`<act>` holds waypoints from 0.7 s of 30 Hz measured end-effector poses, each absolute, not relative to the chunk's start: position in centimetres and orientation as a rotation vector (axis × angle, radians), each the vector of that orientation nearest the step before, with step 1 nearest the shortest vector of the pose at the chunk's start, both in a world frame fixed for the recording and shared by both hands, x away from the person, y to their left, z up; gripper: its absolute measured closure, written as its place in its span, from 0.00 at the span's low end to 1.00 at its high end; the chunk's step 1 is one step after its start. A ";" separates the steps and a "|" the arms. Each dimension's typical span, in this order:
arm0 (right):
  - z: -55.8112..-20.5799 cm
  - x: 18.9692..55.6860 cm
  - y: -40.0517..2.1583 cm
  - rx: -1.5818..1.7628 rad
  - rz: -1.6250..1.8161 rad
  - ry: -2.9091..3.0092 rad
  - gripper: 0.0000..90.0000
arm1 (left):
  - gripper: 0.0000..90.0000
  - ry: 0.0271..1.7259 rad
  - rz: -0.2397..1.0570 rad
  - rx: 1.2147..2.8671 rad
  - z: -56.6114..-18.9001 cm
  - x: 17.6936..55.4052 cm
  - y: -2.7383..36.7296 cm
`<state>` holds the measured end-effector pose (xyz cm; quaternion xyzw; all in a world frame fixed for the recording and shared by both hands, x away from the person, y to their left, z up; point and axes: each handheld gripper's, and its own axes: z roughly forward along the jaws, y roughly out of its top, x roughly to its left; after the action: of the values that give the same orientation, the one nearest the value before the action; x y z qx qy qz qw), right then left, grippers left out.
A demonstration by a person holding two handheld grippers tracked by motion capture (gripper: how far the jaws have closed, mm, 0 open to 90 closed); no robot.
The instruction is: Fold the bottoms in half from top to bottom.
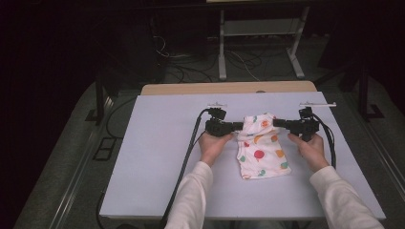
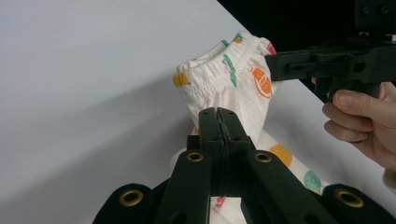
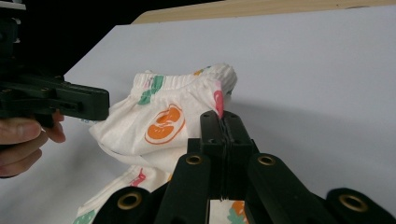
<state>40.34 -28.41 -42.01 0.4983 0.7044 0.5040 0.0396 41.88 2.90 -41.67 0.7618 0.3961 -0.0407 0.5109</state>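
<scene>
A white table point(image 1: 157, 157) stands in a dark room, with cables on the floor point(image 1: 181, 71) and a metal stand point(image 1: 258, 43) behind it. The person's forearms reach in from the near edge, each hand point(image 1: 212, 145) wrapped around a gripper, the two aimed inward at each other. The left gripper point(image 1: 237, 126) is pinched closed on the left side of a small patterned cloth point(image 1: 261, 150); the right gripper point(image 1: 278, 122) is pinched closed on its right side. The cloth lies mid-table, its long axis running from near to far, with the gathered elastic edge point(image 2: 219, 77) raised at the far end between the two grippers.
</scene>
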 end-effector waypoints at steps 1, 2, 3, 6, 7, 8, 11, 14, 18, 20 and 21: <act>-42.0 40.2 -28.5 1.525 1.547 2.158 0.97 | 0.98 0.949 -0.098 1.835 -41.6 41.8 2.8; -42.0 40.1 -28.5 1.524 1.548 2.157 0.97 | 0.98 0.945 -0.098 1.837 -41.6 41.7 2.8; -41.9 40.0 -28.6 1.522 1.546 2.159 0.97 | 0.98 0.943 -0.101 1.834 -41.6 41.6 2.7; -41.8 39.7 -28.8 1.522 1.540 2.160 0.97 | 0.98 0.934 -0.107 1.832 -41.6 41.3 2.7; -41.8 39.5 -28.8 1.523 1.543 2.157 0.97 | 0.98 0.931 -0.109 1.830 -41.7 41.2 2.7; -41.8 39.4 -28.9 1.524 1.551 2.156 0.97 | 0.98 0.926 -0.110 1.832 -41.8 41.0 2.8; -41.8 39.0 -28.8 1.518 1.544 2.165 0.97 | 0.98 0.928 -0.113 1.833 -41.9 40.8 2.8; -41.8 38.7 -28.7 1.510 1.545 2.170 0.97 | 0.98 0.925 -0.114 1.840 -41.9 40.5 3.0; -41.8 38.3 -28.7 1.503 1.540 2.177 0.97 | 0.98 0.912 -0.117 1.843 -41.8 40.2 3.0; -41.8 38.1 -28.7 1.512 1.532 2.183 0.97 | 0.98 0.902 -0.121 1.847 -41.8 40.0 3.0; -41.9 38.0 -28.7 1.508 1.531 2.184 0.97 | 0.98 0.901 -0.121 1.849 -41.9 39.9 2.9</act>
<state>38.01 -28.74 -41.89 0.4918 0.7123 0.4992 0.0388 39.88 2.91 -41.85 0.7696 0.3748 -0.0504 0.5146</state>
